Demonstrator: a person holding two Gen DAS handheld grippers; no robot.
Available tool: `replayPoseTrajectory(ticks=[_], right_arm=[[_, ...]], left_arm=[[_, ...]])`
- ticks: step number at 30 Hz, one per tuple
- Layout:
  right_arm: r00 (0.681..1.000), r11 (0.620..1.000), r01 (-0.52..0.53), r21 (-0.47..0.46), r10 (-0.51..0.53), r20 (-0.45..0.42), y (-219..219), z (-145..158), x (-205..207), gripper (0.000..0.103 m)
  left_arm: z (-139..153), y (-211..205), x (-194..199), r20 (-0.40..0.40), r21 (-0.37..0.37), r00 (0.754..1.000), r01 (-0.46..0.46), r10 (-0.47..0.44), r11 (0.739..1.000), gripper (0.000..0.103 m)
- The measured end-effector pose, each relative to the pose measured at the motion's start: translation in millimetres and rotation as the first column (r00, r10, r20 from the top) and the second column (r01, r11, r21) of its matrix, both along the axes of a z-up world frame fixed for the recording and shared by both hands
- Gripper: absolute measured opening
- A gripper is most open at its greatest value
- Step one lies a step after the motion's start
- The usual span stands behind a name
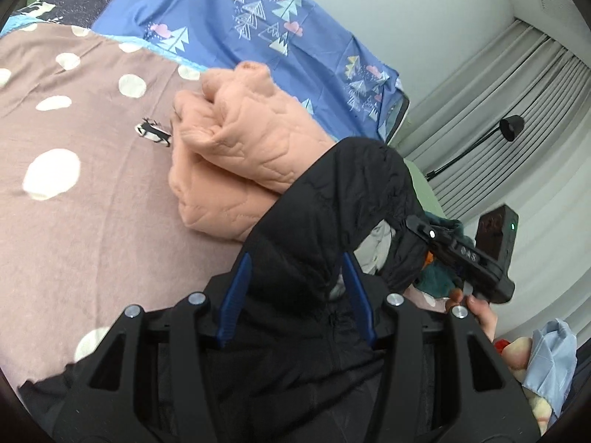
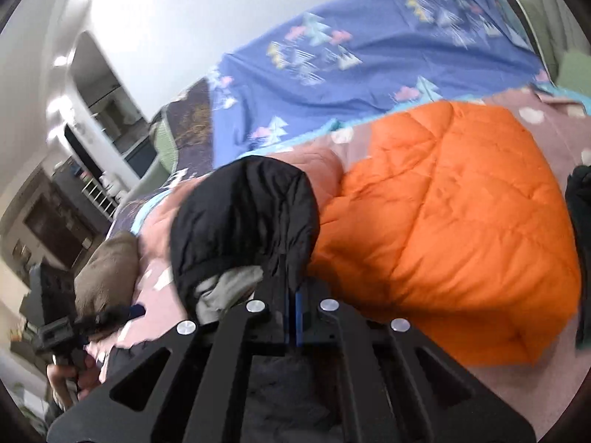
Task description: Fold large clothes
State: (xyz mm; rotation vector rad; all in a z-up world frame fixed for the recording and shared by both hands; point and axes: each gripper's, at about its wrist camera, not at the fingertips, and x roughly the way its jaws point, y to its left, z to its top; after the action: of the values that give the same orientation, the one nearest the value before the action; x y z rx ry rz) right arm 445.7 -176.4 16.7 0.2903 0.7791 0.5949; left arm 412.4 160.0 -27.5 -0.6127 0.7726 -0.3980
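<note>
Pinching one black jacket (image 1: 325,203), both tongs, left (image 1: 295,291) and right (image 2: 293,317), angled downward.

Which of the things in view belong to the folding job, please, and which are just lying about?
In the job:
- black padded jacket, bunched in both grippers
- left gripper
- right gripper
- pink quilted garment
- orange quilted jacket

Lying about:
- dotted bedspread
- blue patterned sheet
- lamp
- brown cushion
</note>
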Motion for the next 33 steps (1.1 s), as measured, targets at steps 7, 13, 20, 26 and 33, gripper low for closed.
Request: replayPoseTrajectory(ticks=[7, 13, 20, 26, 33], right_arm=[[0.938, 0.941, -0.323, -0.102, 0.333, 0.098, 34, 23, -98, 0.002], [0.862, 0.835, -0.478, -0.271, 0.506, 0.037, 42, -1, -159, 0.002], [0.879, 0.840, -0.462, -0.283, 0.477, -0.019, 9, -20, -173, 0.006], [0.877, 0.848, -0.473, -0.239, 0.481, -0.028, -9, -12, -202, 0.040], [0.938, 0.941, -0.337, -0.015, 0.337, 0.085, 14, 20, -235, 0.032]], left_arm=[[41, 12, -64, 0.085, -0.037, 0.996, 0.005, -0.002, 0.999, 0.052], [63, 12, -107, 0.136, -0.029, 0.990, 0.043, -0.039, 0.999, 0.061], [53, 5, -122, 0.128, -0.013, 0.988, 0.090, -0.087, 0.996, 0.062], [38, 2, -151, 0.104, -0.029, 0.988, 0.121, -0.117, 0.992, 0.065], [26, 8, -239, 0.110, -0.003, 0.990, 0.094, -0.093, 0.996, 0.069]])
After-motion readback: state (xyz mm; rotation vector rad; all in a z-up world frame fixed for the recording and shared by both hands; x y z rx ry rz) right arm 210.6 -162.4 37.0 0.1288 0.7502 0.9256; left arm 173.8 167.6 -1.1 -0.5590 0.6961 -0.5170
